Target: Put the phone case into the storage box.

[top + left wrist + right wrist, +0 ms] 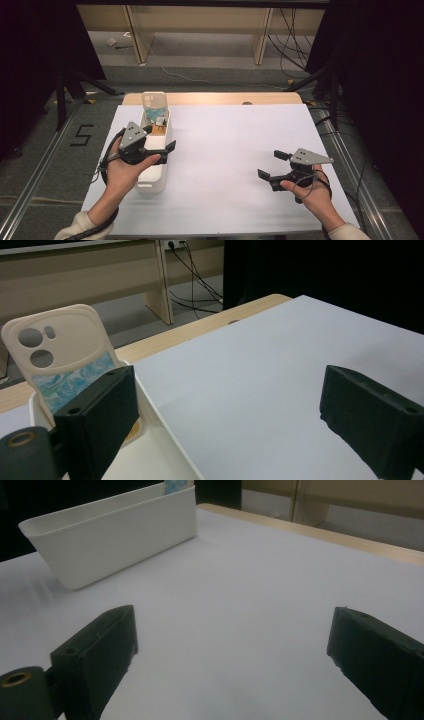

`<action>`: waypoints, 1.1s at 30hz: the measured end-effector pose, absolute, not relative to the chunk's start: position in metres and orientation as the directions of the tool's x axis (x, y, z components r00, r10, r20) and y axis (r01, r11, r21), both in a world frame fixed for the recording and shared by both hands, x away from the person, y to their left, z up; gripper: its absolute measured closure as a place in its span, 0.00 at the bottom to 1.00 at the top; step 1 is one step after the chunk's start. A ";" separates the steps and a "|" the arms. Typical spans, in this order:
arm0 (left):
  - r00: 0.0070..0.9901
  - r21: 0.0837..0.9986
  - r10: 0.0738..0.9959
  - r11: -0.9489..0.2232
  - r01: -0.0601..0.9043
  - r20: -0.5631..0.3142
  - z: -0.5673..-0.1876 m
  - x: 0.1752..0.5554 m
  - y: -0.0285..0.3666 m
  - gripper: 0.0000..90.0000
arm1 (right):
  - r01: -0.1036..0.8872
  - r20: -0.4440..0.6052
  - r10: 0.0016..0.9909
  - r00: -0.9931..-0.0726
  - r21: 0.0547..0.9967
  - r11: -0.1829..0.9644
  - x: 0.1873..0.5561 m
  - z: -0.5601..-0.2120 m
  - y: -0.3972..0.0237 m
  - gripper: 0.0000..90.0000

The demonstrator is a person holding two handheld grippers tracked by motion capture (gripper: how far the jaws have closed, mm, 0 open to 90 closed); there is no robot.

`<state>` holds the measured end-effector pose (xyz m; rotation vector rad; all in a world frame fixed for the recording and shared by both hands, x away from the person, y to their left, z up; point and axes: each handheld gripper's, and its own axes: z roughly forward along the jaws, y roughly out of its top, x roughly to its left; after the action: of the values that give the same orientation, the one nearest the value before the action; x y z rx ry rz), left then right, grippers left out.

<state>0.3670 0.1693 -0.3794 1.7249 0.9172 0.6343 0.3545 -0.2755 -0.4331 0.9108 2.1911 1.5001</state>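
High view: left gripper (159, 136) over bin (152, 185) (table's left), fingers apart.

Right tool (235, 655) jaws wide apart over white table (260, 590); white bin (115, 535) beyond.

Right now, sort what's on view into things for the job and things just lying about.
For the job: white bin; phone case standing in its far end; left tool, open over the bin; right tool, open.

Lying about: floor cables; wooden bench legs.
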 end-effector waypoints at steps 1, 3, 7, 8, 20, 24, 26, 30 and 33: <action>0.572 0.945 0.820 -0.177 0.276 -0.013 -0.380 0.366 0.169 0.09 | 0.317 0.081 0.667 -0.741 0.918 0.241 0.355 -0.433 -0.275 0.08; 0.575 0.946 0.818 -0.176 0.274 -0.015 -0.381 0.364 0.168 0.09 | 0.316 0.082 0.666 -0.741 0.918 0.239 0.354 -0.433 -0.275 0.08; 0.586 0.947 0.810 -0.175 0.269 -0.017 -0.383 0.359 0.166 0.09 | 0.317 0.081 0.668 -0.740 0.918 0.239 0.354 -0.433 -0.275 0.08; 0.589 0.947 0.808 -0.175 0.268 -0.018 -0.384 0.358 0.166 0.10 | 0.317 0.081 0.667 -0.740 0.918 0.239 0.354 -0.433 -0.275 0.08; 0.631 0.952 0.776 -0.182 0.245 -0.014 -0.393 0.345 0.164 0.10 | 0.317 0.082 0.665 -0.742 0.918 0.240 0.354 -0.433 -0.275 0.08; 0.642 0.952 0.766 -0.209 0.225 0.016 -0.397 0.341 0.164 0.10 | 0.315 0.081 0.665 -0.743 0.918 0.240 0.354 -0.433 -0.275 0.08; 0.649 0.951 0.761 -0.209 0.227 0.012 -0.400 0.340 0.164 0.10 | 0.316 0.082 0.665 -0.742 0.918 0.240 0.354 -0.433 -0.275 0.08; 0.652 0.950 0.759 -0.206 0.234 0.004 -0.404 0.337 0.165 0.10 | 0.316 0.081 0.665 -0.743 0.918 0.241 0.354 -0.433 -0.275 0.08; 0.655 0.951 0.756 -0.201 0.233 -0.001 -0.405 0.335 0.165 0.10 | 0.319 0.083 0.665 -0.742 0.916 0.241 0.354 -0.433 -0.275 0.08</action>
<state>0.3351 0.1645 -0.4054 1.7517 0.8007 0.5809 0.3543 -0.2751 -0.4332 0.9103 2.1958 1.5005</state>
